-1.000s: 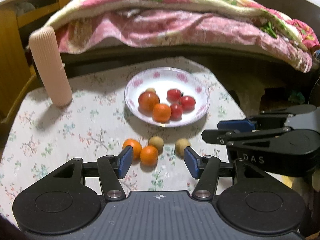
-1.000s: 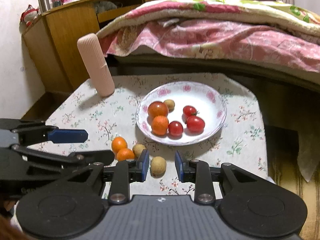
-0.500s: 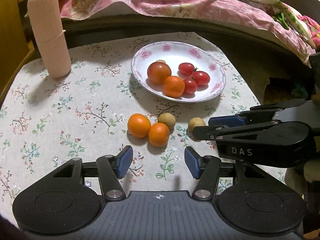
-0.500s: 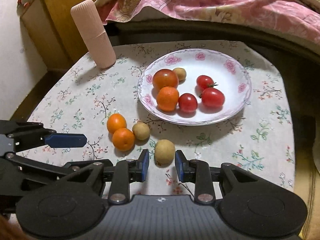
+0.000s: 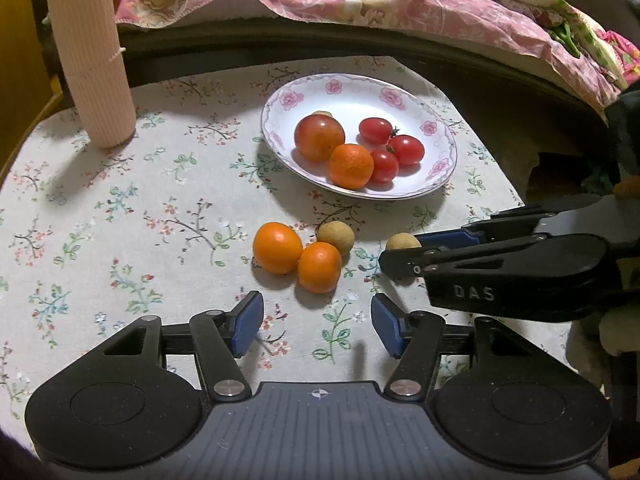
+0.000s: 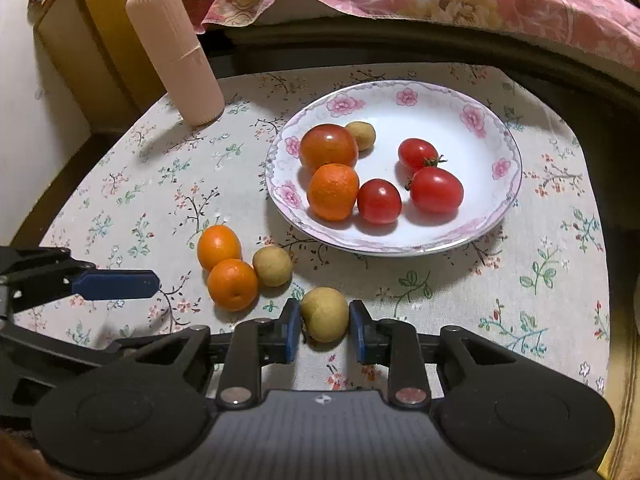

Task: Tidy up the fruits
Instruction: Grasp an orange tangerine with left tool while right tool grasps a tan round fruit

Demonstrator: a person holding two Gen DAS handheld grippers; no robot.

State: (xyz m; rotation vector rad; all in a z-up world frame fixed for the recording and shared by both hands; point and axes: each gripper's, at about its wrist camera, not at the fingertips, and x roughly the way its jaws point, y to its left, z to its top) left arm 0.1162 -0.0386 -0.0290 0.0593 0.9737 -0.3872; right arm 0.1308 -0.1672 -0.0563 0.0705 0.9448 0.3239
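Your right hand-held gripper [image 6: 325, 330] sits low at the bottom centre of its own view with a small round tan-brown fruit [image 6: 324, 314] between its blue-padded fingers [image 6: 291, 330]; the left pad looks to be touching the fruit, the right pad stands just beside it with a sliver of gap, so the jaws are partly closed around it but not clamped, and the fruit rests on the floral-print cloth-covered surface [image 6: 540, 280]. Your left hand-held gripper [image 5: 317, 326] is wide open at the bottom centre of its view and holds nothing, its blue pads apart over bare cloth just below the nearer of two small round oranges [image 5: 319, 267]. Those two oranges touch each other, and a second tan-brown round fruit [image 5: 336, 237] lies against them on their upper right. In the upper centre of the right wrist view stands the white shallow plate with pink flowers on its rim [image 6: 496, 168], carrying a large red-orange tomato [image 6: 329, 147], one orange [image 6: 333, 191], three small red cherry tomatoes [image 6: 436, 190] and another tan fruit [image 6: 361, 135] (half hidden behind the big tomato in the left wrist view). A ribbed pale-pink cylinder [image 5: 91, 56] stands upright in the upper left of the frame, well apart from the plate.
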